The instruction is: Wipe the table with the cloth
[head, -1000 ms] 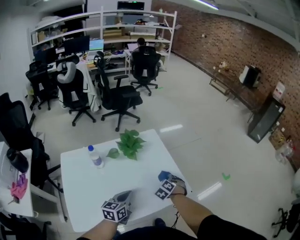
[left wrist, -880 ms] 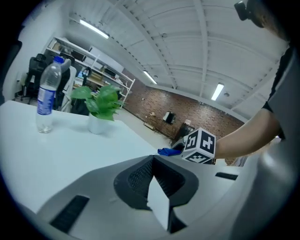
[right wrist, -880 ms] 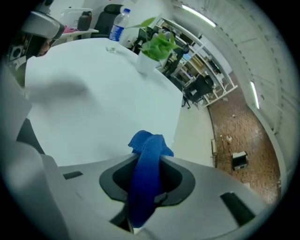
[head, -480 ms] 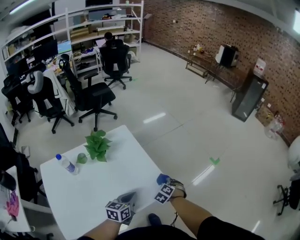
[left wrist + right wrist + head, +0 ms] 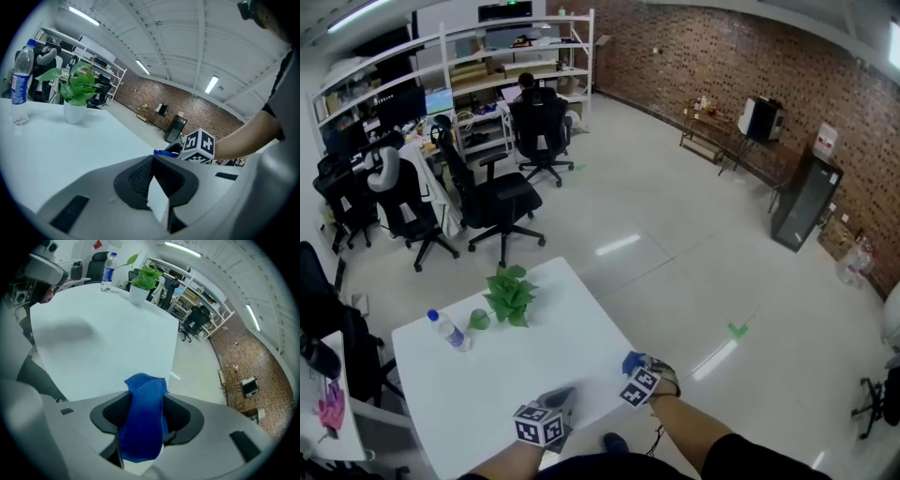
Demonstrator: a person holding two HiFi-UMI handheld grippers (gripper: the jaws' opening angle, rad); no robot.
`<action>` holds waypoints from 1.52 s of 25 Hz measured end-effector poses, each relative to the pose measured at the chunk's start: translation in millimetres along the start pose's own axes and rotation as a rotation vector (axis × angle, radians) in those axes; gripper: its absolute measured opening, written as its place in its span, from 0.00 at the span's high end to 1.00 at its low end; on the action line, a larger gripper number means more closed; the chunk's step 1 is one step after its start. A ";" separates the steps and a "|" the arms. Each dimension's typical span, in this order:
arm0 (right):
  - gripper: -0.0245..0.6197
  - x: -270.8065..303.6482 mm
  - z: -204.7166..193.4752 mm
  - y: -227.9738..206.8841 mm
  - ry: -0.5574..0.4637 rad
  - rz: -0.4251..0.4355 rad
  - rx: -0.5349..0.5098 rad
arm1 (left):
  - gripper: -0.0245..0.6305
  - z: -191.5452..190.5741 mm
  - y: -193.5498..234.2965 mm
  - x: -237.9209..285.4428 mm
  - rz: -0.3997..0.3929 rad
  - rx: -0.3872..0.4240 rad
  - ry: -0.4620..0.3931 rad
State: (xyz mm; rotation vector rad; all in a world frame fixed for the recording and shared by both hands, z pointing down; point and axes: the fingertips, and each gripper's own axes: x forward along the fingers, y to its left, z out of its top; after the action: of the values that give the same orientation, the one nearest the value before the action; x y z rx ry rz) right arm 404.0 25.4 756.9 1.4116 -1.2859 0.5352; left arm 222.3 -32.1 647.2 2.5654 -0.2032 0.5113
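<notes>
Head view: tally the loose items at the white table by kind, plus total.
water bottle: 1
potted plant: 1
blue cloth: 1
Total: 3
The green bit beside the plant looks like one of its leaves, so it is not counted separately.

A potted plant [image 5: 510, 295] stands near a water bottle [image 5: 448, 330]; black office chairs [image 5: 502, 199] and white shelving [image 5: 516, 58] stand beyond, near a brick wall [image 5: 722, 56].
</notes>
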 end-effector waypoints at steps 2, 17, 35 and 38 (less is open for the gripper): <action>0.50 -3.8 8.7 8.5 -0.023 0.037 0.016 | 0.96 4.1 9.3 -12.6 0.011 -0.003 -0.017; 0.71 -107.7 208.8 88.6 -0.544 0.341 0.115 | 0.96 26.2 106.5 -176.2 0.251 -0.033 -0.207; 0.95 -141.2 288.6 185.5 -0.713 0.771 0.128 | 0.96 -22.9 157.5 -340.3 0.560 -0.143 -0.348; 0.95 -136.5 281.1 183.6 -0.703 0.767 0.129 | 0.96 -24.5 157.0 -336.1 0.555 -0.140 -0.345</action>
State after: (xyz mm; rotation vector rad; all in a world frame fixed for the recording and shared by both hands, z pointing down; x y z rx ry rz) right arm 106.4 -137.8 629.9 1.2105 -2.4339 0.6518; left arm -131.3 -139.0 605.7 2.4238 -1.0509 0.2256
